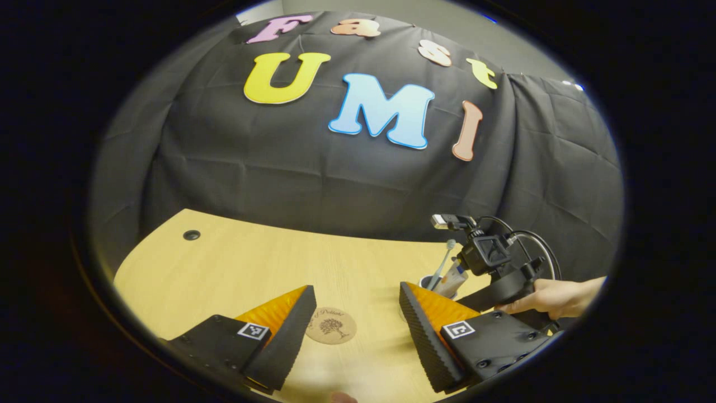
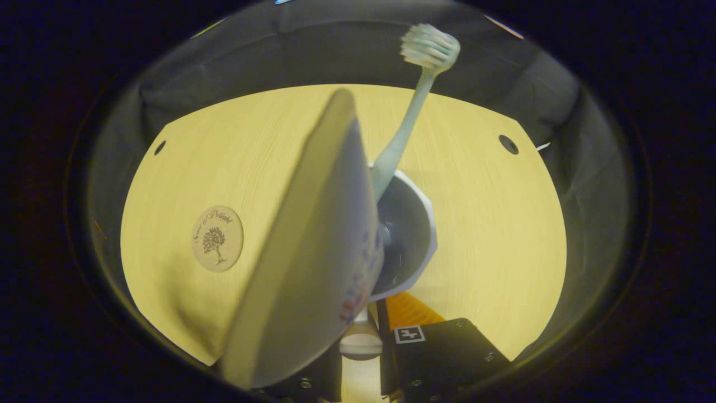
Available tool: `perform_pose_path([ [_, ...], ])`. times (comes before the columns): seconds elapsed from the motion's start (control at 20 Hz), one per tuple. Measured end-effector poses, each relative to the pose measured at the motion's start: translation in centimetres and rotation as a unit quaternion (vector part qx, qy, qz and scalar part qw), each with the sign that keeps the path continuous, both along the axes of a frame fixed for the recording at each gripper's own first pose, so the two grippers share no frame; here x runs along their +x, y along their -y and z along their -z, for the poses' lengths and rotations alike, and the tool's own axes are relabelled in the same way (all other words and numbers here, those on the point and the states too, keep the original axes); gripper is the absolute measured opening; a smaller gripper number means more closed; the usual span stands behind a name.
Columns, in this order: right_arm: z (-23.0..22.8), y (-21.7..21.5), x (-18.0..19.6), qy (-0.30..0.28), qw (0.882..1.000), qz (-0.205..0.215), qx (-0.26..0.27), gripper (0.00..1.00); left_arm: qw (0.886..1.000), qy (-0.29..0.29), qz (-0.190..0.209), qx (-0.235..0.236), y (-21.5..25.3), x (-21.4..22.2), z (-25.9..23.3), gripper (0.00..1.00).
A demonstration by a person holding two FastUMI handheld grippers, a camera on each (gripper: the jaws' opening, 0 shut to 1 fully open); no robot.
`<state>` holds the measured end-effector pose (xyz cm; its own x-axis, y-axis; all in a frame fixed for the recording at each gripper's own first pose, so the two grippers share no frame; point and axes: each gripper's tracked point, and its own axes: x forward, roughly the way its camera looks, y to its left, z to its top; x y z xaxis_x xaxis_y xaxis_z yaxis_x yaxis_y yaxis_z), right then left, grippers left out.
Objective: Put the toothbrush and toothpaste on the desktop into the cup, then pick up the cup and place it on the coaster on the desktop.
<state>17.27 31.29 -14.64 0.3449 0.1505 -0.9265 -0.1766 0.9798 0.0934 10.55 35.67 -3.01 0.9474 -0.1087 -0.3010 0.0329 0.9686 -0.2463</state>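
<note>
In the right gripper view my right gripper (image 2: 366, 319) is shut on the white toothpaste tube (image 2: 313, 252), which looms large and tilted, its cap low between the fingers. Beside it the white cup (image 2: 417, 246) stands on the desk with the pale green toothbrush (image 2: 405, 123) leaning in it, bristles up. Left of the cup lies the round cork coaster (image 2: 217, 238). In the left gripper view my left gripper (image 1: 356, 288) hangs open above the coaster (image 1: 331, 326). Farther right, the right gripper (image 1: 464, 274) holds the tube (image 1: 452, 280) at the cup (image 1: 428, 281), toothbrush (image 1: 444, 260) sticking up.
The light wooden desk (image 1: 224, 268) has a round cable hole (image 1: 191, 235) at its far left and another hole (image 2: 508, 144) in the right gripper view. A hand (image 1: 554, 296) holds the right gripper. Black cloth closes off the back of the desk.
</note>
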Motion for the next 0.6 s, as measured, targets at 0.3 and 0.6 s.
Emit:
perform_pose_path([
  [0.3, -1.2, -3.0, -1.0, 0.013, 0.999, -0.036, -0.002, 0.31, 1.000, -0.004, -0.024, -0.001, -1.9, -1.8, -0.1, 0.96],
  [0.6, -2.9, -8.6, -1.8, 0.018, 0.996, -0.090, 0.019, 0.31, 0.998, -0.005, -0.060, 0.004, -5.2, -4.4, -0.1, 0.97],
])
